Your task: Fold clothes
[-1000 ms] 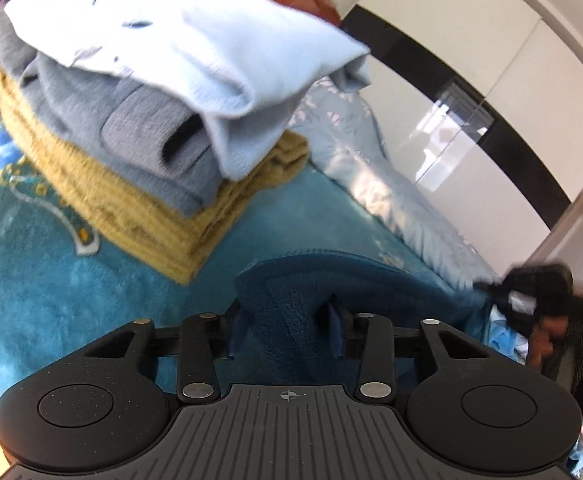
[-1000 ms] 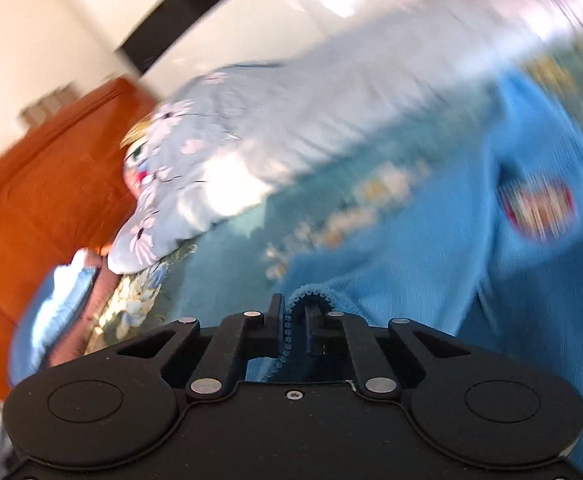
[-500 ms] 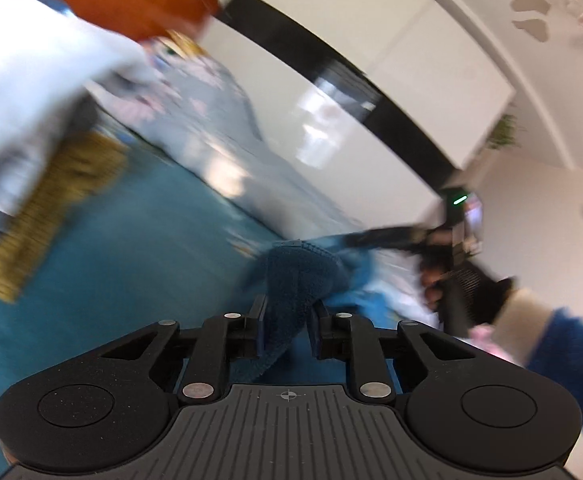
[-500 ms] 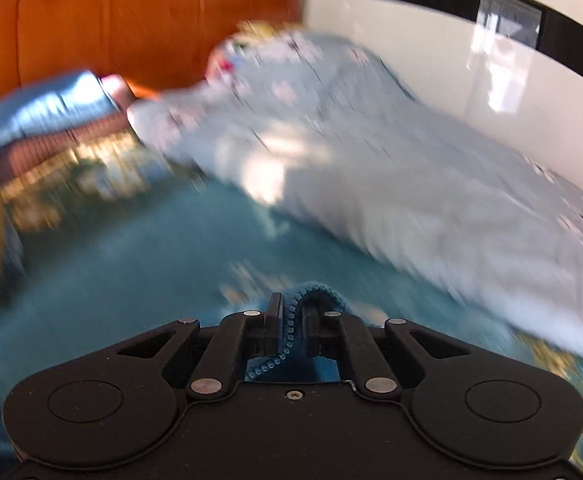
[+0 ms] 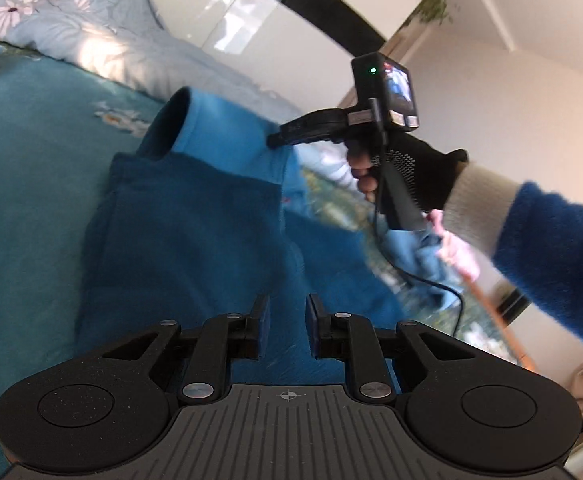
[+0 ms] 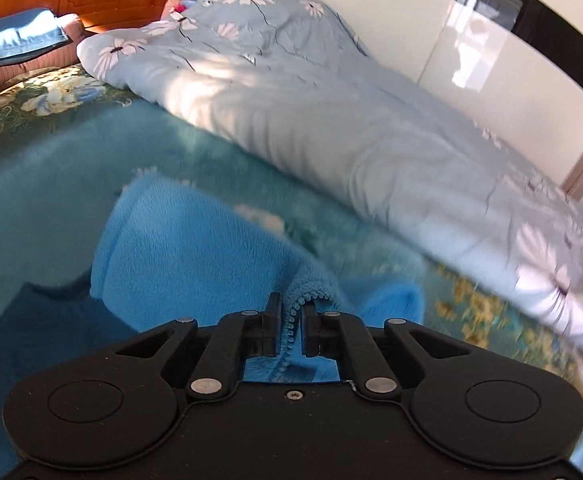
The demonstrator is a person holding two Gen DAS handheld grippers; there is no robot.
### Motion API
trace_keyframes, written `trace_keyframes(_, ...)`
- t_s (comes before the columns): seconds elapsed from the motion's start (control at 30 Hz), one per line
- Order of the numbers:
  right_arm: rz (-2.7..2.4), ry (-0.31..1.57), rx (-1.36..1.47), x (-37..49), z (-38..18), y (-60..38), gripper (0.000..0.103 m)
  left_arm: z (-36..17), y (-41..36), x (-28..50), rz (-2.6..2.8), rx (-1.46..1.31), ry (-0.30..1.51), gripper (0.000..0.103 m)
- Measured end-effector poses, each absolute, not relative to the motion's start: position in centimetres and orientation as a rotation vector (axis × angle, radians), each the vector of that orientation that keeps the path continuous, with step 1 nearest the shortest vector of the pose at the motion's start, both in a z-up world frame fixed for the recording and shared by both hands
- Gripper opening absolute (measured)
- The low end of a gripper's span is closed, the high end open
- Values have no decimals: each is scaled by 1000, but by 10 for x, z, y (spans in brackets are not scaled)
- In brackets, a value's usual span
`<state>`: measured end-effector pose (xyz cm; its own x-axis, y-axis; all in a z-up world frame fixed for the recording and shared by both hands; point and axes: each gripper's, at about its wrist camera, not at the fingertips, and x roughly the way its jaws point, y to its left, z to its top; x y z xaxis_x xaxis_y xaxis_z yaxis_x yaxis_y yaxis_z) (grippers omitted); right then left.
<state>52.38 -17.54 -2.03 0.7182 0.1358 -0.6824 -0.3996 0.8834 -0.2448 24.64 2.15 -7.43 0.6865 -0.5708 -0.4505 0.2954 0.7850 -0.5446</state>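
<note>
Blue fleece garment (image 5: pixel 195 216), plush nap, lies on a teal pile blanket (image 5: pixel 23 184); one sleeve (image 5: pixel 211 128) forms a tube with an open round cuff. A zipper edge (image 6: pixel 291 332) with small teeth runs along the fleece. A quilted pale floral duvet (image 6: pixel 331 120) lies beyond the garment. Left gripper (image 5: pixel 285 326): fingers spread with a clear gap, nothing between them, poised low over the garment. Right gripper (image 6: pixel 291 330): fingers pressed on the zipper edge, pinching it. In the left view, the right gripper (image 5: pixel 275 140) is held level by a gloved hand (image 5: pixel 415 168), tip at the sleeve.
</note>
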Motion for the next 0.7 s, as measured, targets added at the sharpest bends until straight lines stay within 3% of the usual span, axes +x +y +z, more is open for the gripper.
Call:
trace_keyframes(0.03,301,717,-378,524,-24,-175,8,-72,26,244,-502,-467,640,16)
trace_keyframes(0.1,304,713,-340,522,-27,-180,8,-64,41,247,-469,-476,613,27)
trace_keyframes(0.13,307,707,-314,521,-25,-183,9,-60,48,243,-433,-469,600,40)
trace_keyframes(0.17,310,699,-284,519,-22,-186,11,-57,55,243,-391,-458,591,45)
trace_keyframes(0.23,328,677,-192,511,-16,-196,24,-60,67,252,-314,-450,612,48)
trace_keyframes(0.3,353,666,-93,502,-12,-210,32,-70,74,267,-263,-457,665,58)
trace_keyframes(0.37,348,662,-36,496,-13,-225,32,-80,75,280,-250,-451,714,63)
trace_keyframes(0.47,316,657,16,489,-16,-247,36,-88,72,287,-274,-456,747,62)
trace_keyframes(0.53,294,656,53,485,-19,-261,37,-92,71,286,-281,-472,758,56)
trace_keyframes(0.63,275,667,135,486,-27,-278,37,-93,66,283,-247,-474,741,20)
trace_keyframes(0.7,279,662,193,489,-31,-286,38,-88,65,269,-221,-479,706,17)
